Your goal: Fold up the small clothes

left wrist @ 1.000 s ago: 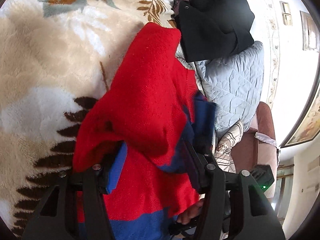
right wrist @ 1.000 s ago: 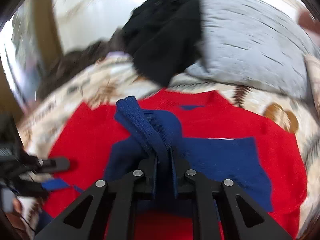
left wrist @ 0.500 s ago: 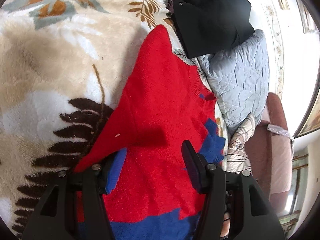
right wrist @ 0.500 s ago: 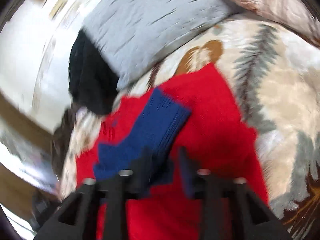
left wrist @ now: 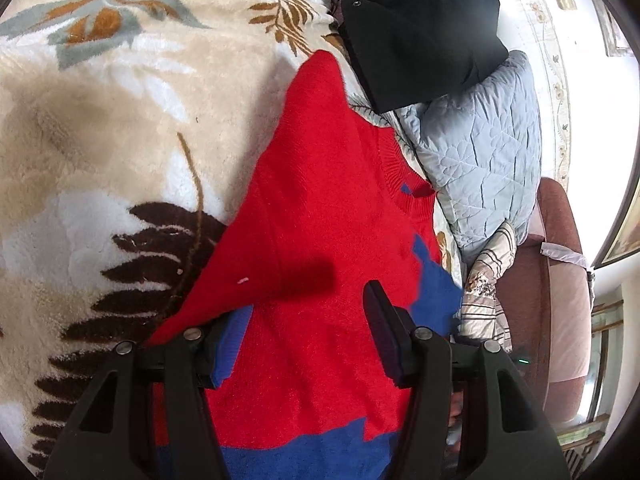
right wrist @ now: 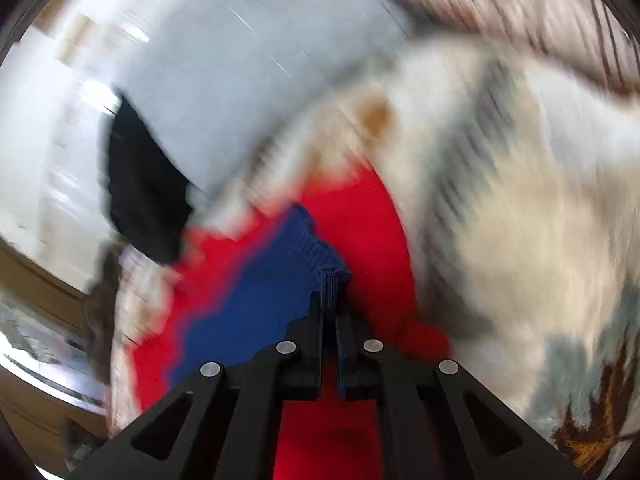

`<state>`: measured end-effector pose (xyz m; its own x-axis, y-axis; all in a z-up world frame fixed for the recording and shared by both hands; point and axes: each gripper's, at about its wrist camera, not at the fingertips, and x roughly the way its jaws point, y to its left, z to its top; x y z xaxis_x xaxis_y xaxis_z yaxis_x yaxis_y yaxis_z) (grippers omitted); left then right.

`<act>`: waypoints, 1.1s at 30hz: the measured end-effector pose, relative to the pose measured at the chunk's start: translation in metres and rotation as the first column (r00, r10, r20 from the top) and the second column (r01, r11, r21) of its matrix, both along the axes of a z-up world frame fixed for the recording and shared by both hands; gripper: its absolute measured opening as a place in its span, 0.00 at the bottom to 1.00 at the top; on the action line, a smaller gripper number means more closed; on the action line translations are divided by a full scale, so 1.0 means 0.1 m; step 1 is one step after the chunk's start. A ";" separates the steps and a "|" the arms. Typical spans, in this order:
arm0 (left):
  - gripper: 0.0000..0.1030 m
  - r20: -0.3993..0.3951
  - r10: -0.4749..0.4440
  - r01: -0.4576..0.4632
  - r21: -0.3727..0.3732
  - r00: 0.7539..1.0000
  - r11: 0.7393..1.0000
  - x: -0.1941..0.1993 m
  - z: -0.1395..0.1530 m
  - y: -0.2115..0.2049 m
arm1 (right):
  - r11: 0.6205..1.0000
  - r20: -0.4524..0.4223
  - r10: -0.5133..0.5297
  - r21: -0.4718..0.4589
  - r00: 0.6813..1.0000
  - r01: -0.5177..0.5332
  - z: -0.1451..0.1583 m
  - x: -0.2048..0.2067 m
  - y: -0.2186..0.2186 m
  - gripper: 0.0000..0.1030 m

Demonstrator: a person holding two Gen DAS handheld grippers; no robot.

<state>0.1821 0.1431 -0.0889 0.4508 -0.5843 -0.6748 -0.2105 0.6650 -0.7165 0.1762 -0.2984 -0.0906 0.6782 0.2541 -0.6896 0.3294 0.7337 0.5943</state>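
While our right gripper [right wrist: 329, 300] pinches the blue cuff [right wrist: 326, 276], the red sweater [left wrist: 320, 240] lies lengthwise ahead on the blanket [left wrist: 100, 140] (collar far), under our left gripper [left wrist: 304, 320], half-open and empty

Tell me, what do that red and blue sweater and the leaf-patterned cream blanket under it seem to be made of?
The red and blue sweater looks like soft knitted yarn, perhaps wool or acrylic: its collar is ribbed and its surface faintly fuzzy. The leaf-patterned cream blanket looks like plush fleece, likely synthetic: a deep, fluffy pile with a slight sheen. The exact fibres cannot be told.
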 end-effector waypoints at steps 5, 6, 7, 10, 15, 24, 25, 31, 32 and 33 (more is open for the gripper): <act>0.55 0.025 -0.060 0.060 0.013 0.998 0.998 -0.07 0.11 -0.10 | 0.996 0.113 0.011 -0.087 0.994 -0.001 0.45 -0.30 0.15 0.13; 0.55 0.049 -0.091 0.091 0.011 0.995 0.996 -0.09 0.16 -0.16 | 0.995 0.149 0.036 -0.102 0.988 -0.021 0.52 -0.36 0.18 0.13; 0.55 0.084 -0.133 0.131 0.030 0.988 0.991 -0.12 0.24 -0.27 | 0.992 0.160 0.061 -0.122 0.985 -0.042 0.55 -0.38 0.23 0.14; 0.58 0.105 -0.211 0.192 0.161 0.972 0.968 -0.12 0.27 -0.54 | 0.977 -0.052 0.150 -0.144 0.987 -0.156 0.18 -0.20 0.35 0.23; 0.58 0.045 -0.224 0.214 0.164 0.974 0.963 -0.04 0.07 -0.60 | 0.968 -0.117 0.179 -0.156 0.977 -0.196 0.25 -0.16 0.38 0.22; 0.58 -0.007 -0.269 0.268 0.116 0.963 0.957 -0.57 0.38 -0.29 | 0.890 -0.249 0.363 -0.192 0.898 -0.413 0.67 -0.94 0.17 0.50; 0.60 -0.009 -0.280 0.278 0.155 0.960 0.948 -0.70 0.44 -0.24 | 0.884 -0.250 0.376 -0.192 0.892 -0.426 0.69 -1.07 0.12 0.51; 0.69 -0.133 -0.296 0.320 0.234 0.946 0.918 -1.45 0.34 0.06 | 0.860 -0.295 0.426 -0.163 0.855 -0.484 0.43 -1.78 -0.13 0.56; 0.69 -0.143 -0.293 0.318 0.208 0.945 0.925 -1.57 0.30 0.09 | 0.862 -0.297 0.434 -0.137 0.850 -0.488 0.35 -1.88 -0.16 0.56; 0.69 -0.151 -0.296 0.321 0.186 0.943 0.929 -1.66 0.27 0.10 | 0.864 -0.296 0.441 -0.116 0.848 -0.490 0.30 -1.95 -0.17 0.56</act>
